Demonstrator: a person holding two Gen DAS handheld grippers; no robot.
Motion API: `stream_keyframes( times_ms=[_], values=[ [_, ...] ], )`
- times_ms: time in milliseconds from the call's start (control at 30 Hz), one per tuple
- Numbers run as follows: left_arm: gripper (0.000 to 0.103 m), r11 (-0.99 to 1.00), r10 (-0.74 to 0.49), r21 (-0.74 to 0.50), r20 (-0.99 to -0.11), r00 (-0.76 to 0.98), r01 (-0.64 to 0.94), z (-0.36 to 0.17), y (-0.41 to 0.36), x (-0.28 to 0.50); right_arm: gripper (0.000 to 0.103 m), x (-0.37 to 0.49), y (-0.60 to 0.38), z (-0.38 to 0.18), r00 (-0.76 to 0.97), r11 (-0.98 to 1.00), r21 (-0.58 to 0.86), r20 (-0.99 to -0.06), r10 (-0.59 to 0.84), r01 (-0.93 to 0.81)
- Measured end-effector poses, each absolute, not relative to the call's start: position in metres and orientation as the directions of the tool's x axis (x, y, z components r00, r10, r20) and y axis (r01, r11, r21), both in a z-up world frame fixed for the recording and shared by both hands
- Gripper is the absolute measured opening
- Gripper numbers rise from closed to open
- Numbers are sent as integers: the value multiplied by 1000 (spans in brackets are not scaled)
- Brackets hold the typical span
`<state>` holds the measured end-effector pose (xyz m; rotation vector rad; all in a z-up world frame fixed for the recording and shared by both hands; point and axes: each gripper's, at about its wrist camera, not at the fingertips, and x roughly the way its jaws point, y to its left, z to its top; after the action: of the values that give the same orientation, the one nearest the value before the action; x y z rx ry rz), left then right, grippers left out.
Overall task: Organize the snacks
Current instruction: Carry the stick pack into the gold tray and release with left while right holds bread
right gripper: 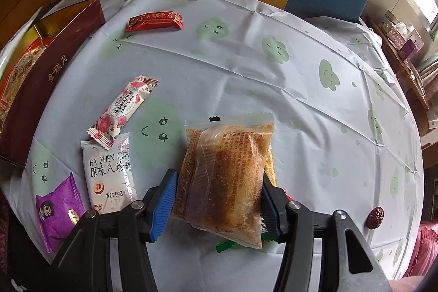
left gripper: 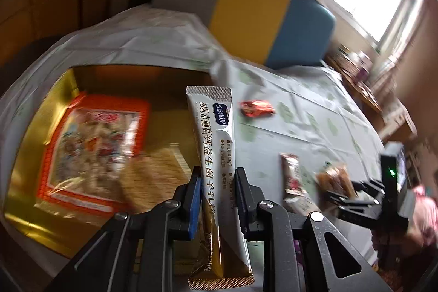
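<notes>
white stick sachet point(left gripper: 216, 155) upright, brown cake packet point(right gripper: 227, 177) tilted

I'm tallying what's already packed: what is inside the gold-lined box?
Inside the gold-lined box lie an orange-bordered snack bag and a clear packet of golden-brown cake. The left gripper and its sachet hide the box's right end.

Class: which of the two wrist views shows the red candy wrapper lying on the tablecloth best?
The right wrist view: the red candy wrapper lies sharp and unobstructed on the tablecloth, its crimped ends and gold print visible. In the left wrist view the same wrapper is small and smeared by motion blur, beside the held powder stick sachet.
</notes>
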<state>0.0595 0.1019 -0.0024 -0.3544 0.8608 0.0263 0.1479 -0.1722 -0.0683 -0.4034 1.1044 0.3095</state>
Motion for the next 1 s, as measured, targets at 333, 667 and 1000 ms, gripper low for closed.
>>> stream_keyframes(
  times_ms=[333,667,1000],
  values=[
    [23,897,-103,-350,-758,644,-269,-7,145,79,57,146,-171,-68,423,882,-175,-906,30,-437],
    [26,907,-104,-321,-797,595,-272,-27,137,134,57,146,-170,-69,428,881,-185,-904,21,-435],
    [32,921,-44,-258,-813,580,-292,-33,132,117,57,145,-169,-70,432,879,-194,-902,15,-435]
  ],
)
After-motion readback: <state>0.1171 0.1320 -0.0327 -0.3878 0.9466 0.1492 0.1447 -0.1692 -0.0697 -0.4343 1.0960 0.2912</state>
